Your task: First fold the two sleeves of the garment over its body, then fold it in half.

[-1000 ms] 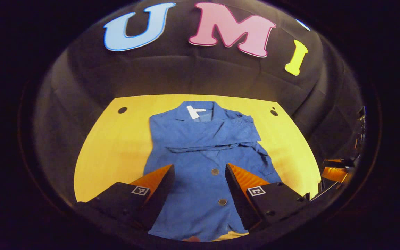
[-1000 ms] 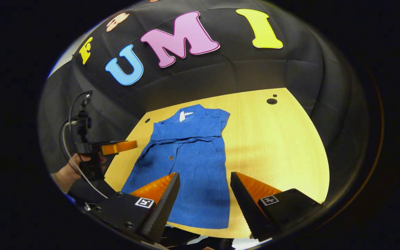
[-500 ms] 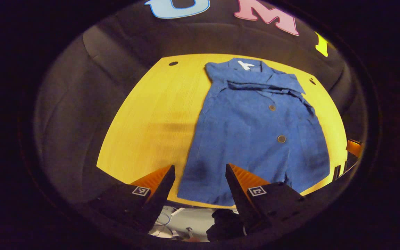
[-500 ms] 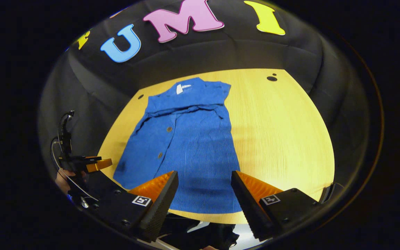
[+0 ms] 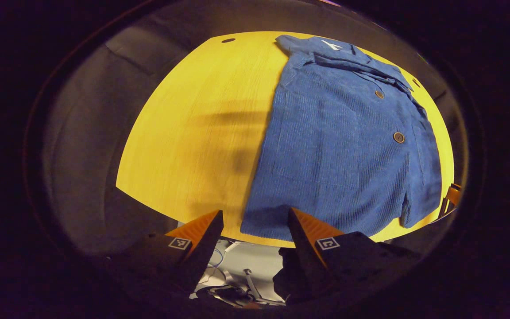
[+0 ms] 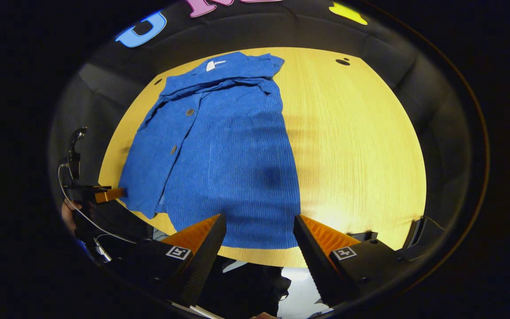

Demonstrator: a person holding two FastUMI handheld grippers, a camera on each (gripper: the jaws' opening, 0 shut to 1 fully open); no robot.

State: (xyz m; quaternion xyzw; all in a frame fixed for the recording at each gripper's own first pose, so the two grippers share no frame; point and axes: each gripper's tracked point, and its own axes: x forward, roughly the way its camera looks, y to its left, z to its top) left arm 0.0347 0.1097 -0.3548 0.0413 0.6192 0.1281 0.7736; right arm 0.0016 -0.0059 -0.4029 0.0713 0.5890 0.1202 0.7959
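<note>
With both sleeves folded in, I've got left gripper (image 5: pixel 253 230) and right gripper (image 6: pixel 259 235) spread empty at the garment's (image 6: pixel 233 150) near hem, collar far along the worktop (image 6: pixel 352 146).

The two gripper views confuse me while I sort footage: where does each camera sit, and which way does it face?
Left gripper view: rides the left tongs, open, facing the shirt's near hem corner.
Right gripper view: rides the right tongs, open, facing the hem's other end; the left tongs show farther off.
Both share the blue shirt on the yellow table.
</note>
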